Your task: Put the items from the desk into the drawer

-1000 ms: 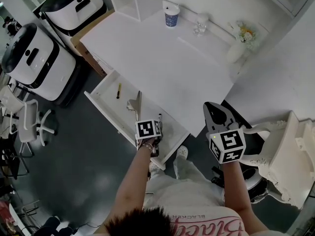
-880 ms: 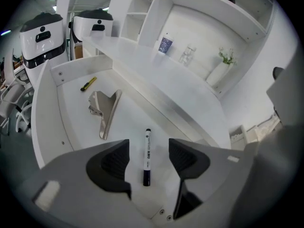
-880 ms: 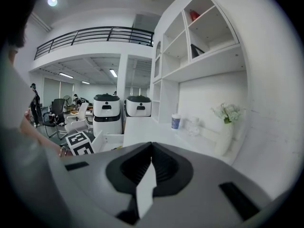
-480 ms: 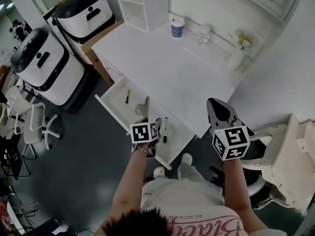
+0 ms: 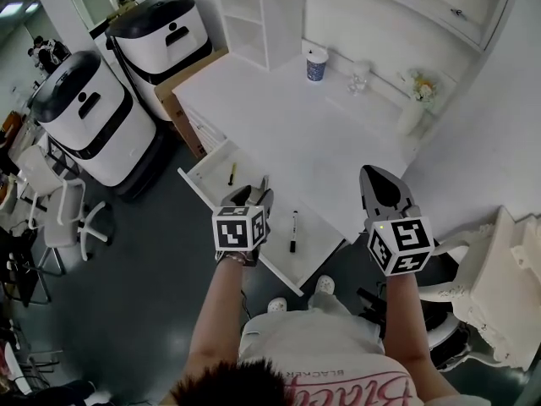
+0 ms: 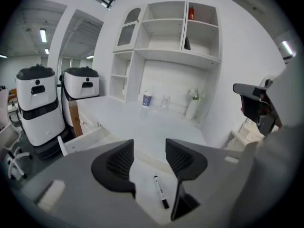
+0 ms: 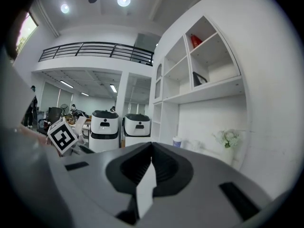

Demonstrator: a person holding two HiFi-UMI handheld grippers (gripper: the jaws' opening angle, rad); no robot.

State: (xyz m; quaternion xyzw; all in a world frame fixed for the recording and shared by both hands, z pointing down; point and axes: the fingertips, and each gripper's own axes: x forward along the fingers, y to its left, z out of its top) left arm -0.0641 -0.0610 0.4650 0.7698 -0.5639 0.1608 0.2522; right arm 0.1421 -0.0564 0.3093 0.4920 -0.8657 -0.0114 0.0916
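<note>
The white desk [image 5: 321, 134] has its drawer [image 5: 210, 174] pulled out at the near left. Inside the drawer lie a black marker [image 5: 293, 231] and, further back, a yellow pen [image 5: 232, 173]. My left gripper [image 5: 253, 194] hovers over the drawer, open and empty; in the left gripper view the marker [image 6: 160, 192] shows on the drawer floor below my left gripper [image 6: 149, 159]. My right gripper [image 5: 380, 189] hangs past the desk's near right corner, shut on nothing [image 7: 151, 164]. A blue cup [image 5: 316, 64], a glass [image 5: 359, 76] and a vase of flowers [image 5: 412, 108] stand at the desk's back.
Two white and black machines [image 5: 89, 117] stand left of the desk, with a cardboard box [image 5: 190, 79] between them and it. An office chair [image 5: 59, 218] is at far left, an ornate white chair [image 5: 499, 286] at right. Shelves [image 5: 245, 7] rise behind the desk.
The head view has swung toward the back wall. My left gripper has drawn back a little from the drawer, so the marker now lies clear to its right. The right gripper keeps its pose.
</note>
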